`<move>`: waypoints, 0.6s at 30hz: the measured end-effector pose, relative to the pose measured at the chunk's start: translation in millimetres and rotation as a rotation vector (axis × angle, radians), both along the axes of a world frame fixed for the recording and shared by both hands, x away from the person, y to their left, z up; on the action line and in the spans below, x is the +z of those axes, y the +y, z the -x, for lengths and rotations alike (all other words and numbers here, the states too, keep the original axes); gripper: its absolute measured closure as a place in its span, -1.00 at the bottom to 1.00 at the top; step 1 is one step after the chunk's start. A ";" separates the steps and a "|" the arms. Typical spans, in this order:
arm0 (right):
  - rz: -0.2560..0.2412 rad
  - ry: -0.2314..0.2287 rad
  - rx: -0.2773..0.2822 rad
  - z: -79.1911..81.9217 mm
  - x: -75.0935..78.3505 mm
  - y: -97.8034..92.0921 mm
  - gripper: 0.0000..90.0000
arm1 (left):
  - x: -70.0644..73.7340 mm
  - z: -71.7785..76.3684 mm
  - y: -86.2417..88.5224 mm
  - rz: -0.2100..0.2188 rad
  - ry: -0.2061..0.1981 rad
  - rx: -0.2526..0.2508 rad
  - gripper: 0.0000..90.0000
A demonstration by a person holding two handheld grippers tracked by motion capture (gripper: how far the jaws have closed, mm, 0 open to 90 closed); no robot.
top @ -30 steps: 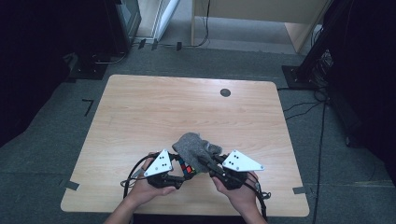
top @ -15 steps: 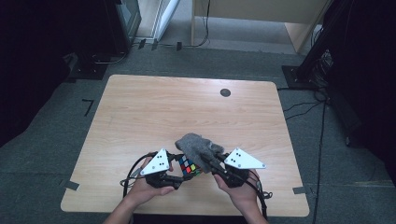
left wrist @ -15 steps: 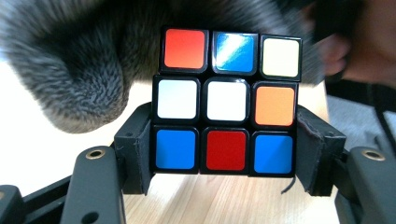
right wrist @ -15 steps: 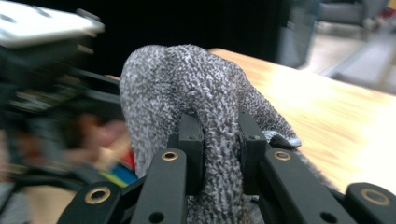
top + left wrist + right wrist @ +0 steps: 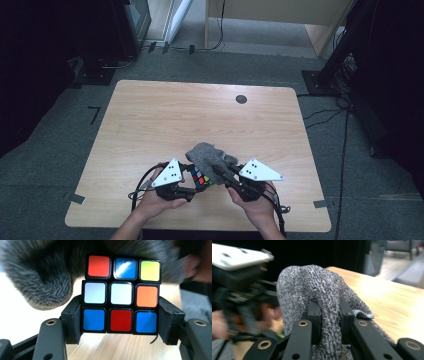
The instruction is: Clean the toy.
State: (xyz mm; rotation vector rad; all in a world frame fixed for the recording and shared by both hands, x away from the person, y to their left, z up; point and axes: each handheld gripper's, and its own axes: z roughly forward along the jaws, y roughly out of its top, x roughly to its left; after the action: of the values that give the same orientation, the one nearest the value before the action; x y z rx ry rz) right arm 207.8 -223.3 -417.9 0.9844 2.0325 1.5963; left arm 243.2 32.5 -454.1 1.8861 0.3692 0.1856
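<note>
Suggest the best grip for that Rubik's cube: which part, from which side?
Grip the Rubik's cube across two opposite flat side faces, coming straight at the front face, as the left gripper does on its bottom layer. Those faces are flat and parallel; the grey glove drapes over its top.

Evenly lit worktop [image 5: 200,115] from overhead, dark surroundings, soft shadows only. Slightly grainy, low sharpness in high view. White glare on blue sticker of cube [image 5: 121,293] in left tool view; worktop blown out at left, cloth [image 5: 45,282] soft and out of focus. Motion blur on left tool [image 5: 244,287] in right tool view; background defocused.
</note>
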 end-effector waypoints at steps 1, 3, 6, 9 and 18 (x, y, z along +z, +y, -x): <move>-0.031 0.036 -0.030 -4.7 -4.7 -6.8 0.74 | 1.3 -1.9 2.7 0.010 0.003 0.010 -0.24; -0.037 0.041 -0.032 -4.7 -5.1 -8.0 0.74 | 1.2 -2.4 3.0 0.009 0.003 0.017 -0.24; -0.039 -0.009 0.041 4.9 2.3 0.8 0.74 | -2.8 -1.4 -3.4 -0.046 -0.005 0.029 -0.24; 0.010 -0.043 0.051 10.4 6.9 9.8 0.74 | -3.7 1.3 -6.6 -0.046 -0.008 0.015 -0.24; -0.024 0.014 -0.021 -1.0 -4.4 -6.6 0.74 | 0.9 -4.5 4.4 0.006 0.011 0.030 -0.24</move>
State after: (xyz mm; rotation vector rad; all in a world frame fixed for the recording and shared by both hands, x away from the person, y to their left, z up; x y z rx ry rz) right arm 208.8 -229.9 -422.3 1.0243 2.0105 1.6108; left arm 247.7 36.9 -453.2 1.8775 0.4052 0.1935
